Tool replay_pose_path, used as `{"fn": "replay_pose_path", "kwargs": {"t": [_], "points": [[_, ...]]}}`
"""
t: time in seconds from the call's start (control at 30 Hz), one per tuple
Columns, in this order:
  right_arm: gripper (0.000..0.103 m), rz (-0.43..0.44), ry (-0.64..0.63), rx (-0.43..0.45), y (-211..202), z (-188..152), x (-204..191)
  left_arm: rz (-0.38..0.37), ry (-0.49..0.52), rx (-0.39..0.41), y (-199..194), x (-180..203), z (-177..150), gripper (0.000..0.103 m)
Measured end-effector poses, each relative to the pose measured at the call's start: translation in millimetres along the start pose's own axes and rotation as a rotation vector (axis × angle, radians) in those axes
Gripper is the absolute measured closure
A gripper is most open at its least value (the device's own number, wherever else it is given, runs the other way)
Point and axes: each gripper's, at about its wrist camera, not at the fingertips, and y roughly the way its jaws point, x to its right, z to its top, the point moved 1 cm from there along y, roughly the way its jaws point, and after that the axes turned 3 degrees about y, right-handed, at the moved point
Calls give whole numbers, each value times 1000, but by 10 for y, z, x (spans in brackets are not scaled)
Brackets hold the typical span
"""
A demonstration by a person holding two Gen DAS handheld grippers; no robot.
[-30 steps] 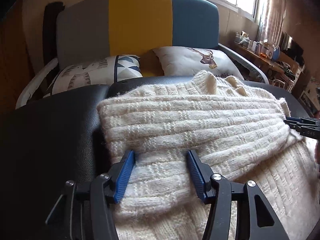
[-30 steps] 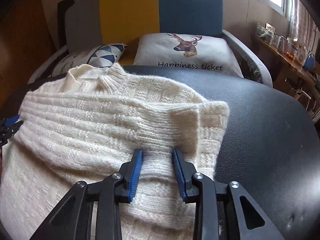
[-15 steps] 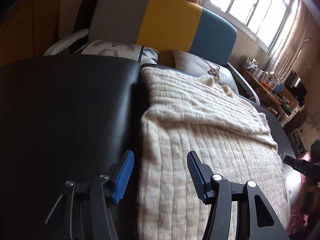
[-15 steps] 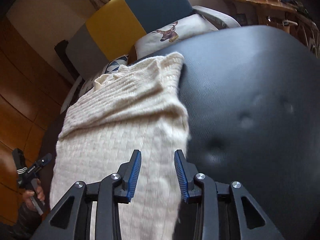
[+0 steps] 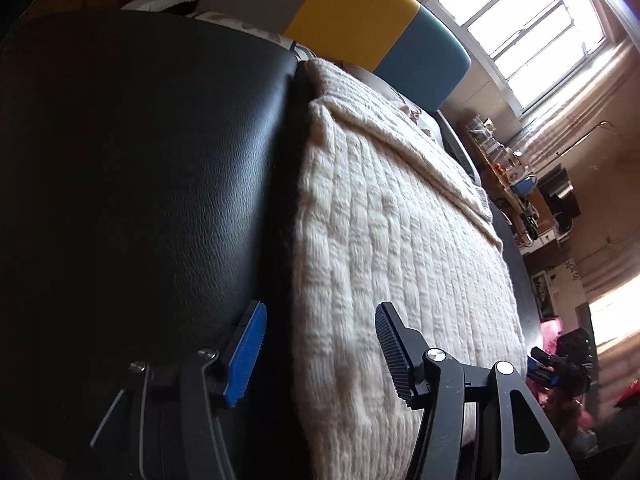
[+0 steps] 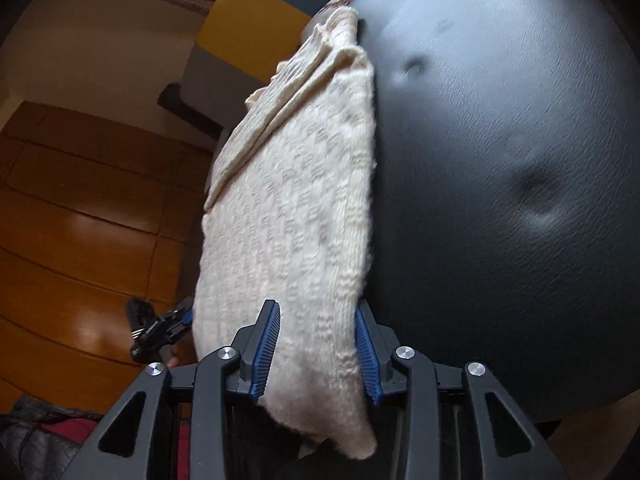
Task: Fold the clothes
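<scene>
On the black padded surface (image 5: 140, 168) our cream sweater (image 5: 400, 248) lies sleeves-folded, both the left hand-held gripper (image 5: 320, 354) and right hand-held gripper (image 6: 316, 344) gaping around its hem corners, unclamped, so a shallow bite risks the knit slipping and the sleeves unfolding

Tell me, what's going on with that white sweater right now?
Left gripper open, straddling the sweater's near left edge. Right gripper open around the near right corner. Sweater lies on the black cushion, sleeves folded across. Nothing in the way.
</scene>
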Motion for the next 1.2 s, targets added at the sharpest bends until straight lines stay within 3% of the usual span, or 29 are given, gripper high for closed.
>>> {"fn": "replay_pose_path", "kwargs": {"t": [0.07,0.2,0.53,0.57,0.63,0.67,0.77,0.9,1.0,1.13,1.2], "points": [[65,32,1,-12,72,-25,-14,-28,13,8,-49,21,-86,36],[65,56,-3,-8,193,2,-80,-45,36,12,-96,74,-157,31],[65,25,-55,27,388,-6,-255,-99,73,-6,-154,173,-182,32],[65,29,-67,30,402,-5,-262,-93,70,-11,-158,172,-179,36],[65,30,-97,27,424,-18,-291,-98,33,-34,-133,143,-166,67],[65,24,-103,25,442,-18,-303,-104,7,-49,-113,123,-157,92],[67,20,-81,15,484,11,-301,-109,-15,-59,-69,141,-196,91],[92,-38,-76,29,519,6,-266,-52,30,-75,-28,291,-146,90],[93,-26,-93,60,535,-51,-252,-3,82,-54,1,359,-144,93],[88,-12,-131,121,532,-144,-280,-20,62,-51,-35,292,-173,93],[85,-27,-163,98,463,-157,-315,-28,55,-51,-61,259,-193,94]]}}
